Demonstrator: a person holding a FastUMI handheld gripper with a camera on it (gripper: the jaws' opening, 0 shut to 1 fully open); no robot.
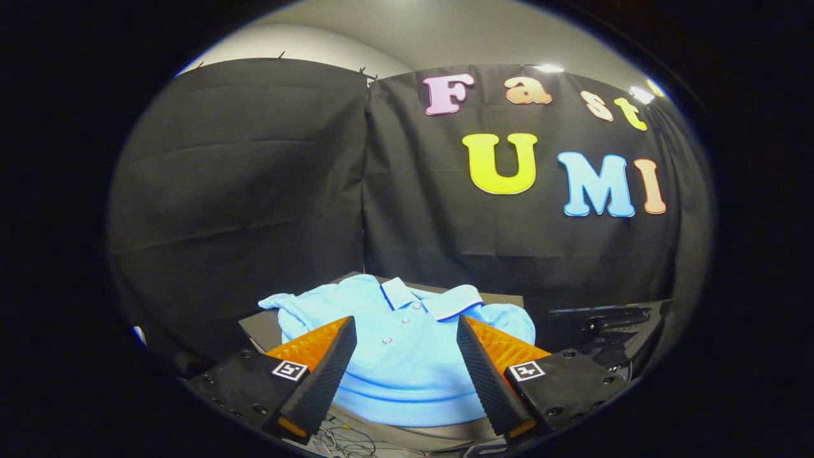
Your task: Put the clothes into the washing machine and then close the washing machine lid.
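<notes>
Tongs (405,346) spread wide, gripping nothing, above the blue shirt (407,356) on the surface (257,327). I judge nothing loaded yet; lid closing remains.

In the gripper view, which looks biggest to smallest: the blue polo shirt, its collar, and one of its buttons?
1. Blue polo shirt, spread just ahead of the open gripper and partly between its fingers.
2. Collar.
3. Button, by far the smallest.
All belong to one garment, so nearness hardly skews this.

No readable text, brand or number stood on anything. The gripper (406,340) carried two square coded markers (290,369), patterns rather than words.
</notes>
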